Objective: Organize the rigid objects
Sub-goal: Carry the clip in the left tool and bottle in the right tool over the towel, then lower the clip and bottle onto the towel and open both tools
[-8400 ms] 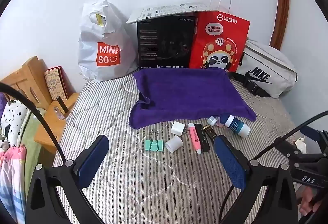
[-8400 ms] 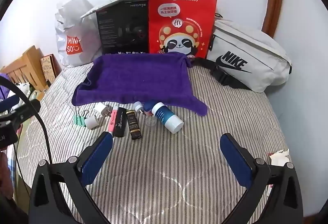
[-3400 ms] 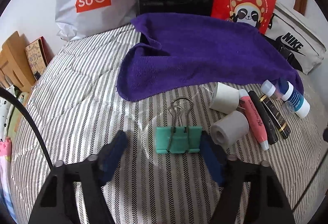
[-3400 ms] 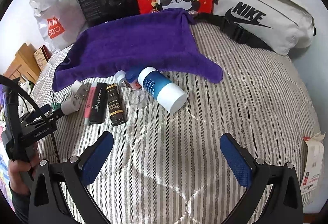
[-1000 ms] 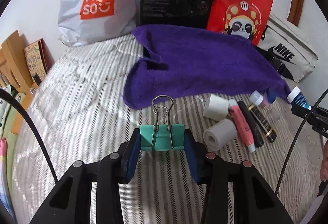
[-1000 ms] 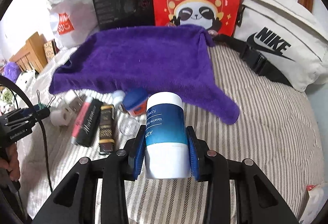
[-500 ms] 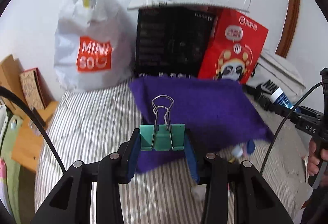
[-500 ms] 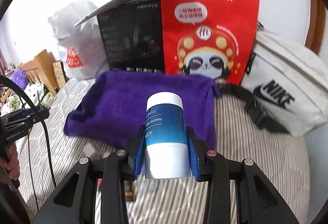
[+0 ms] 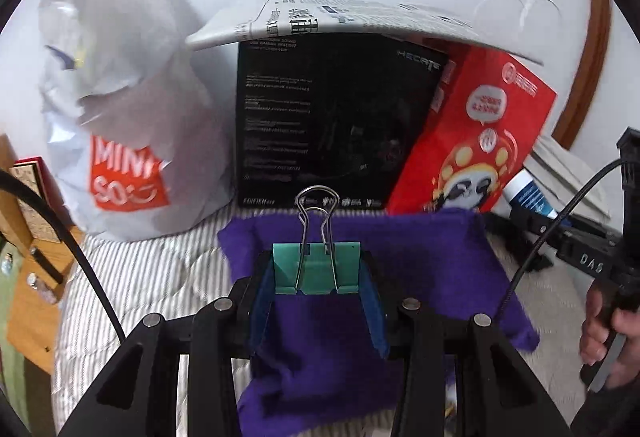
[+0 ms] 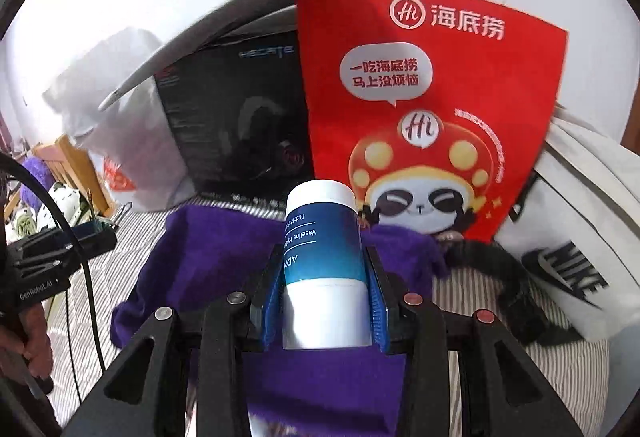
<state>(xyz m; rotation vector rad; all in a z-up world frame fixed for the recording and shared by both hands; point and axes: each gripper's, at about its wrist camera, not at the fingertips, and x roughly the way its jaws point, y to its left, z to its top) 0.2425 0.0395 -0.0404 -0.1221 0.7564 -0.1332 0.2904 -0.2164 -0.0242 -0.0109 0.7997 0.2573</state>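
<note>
Bags (image 10: 432, 109) line wall behind purple towel (image 9: 420, 269).

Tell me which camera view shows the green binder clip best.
The left wrist view. The green binder clip sits centred and sharp there, clamped between the jaws of the left gripper, wire handles up, above the purple towel. The right wrist view shows only its wire handle and a sliver of green at the left edge.
</note>
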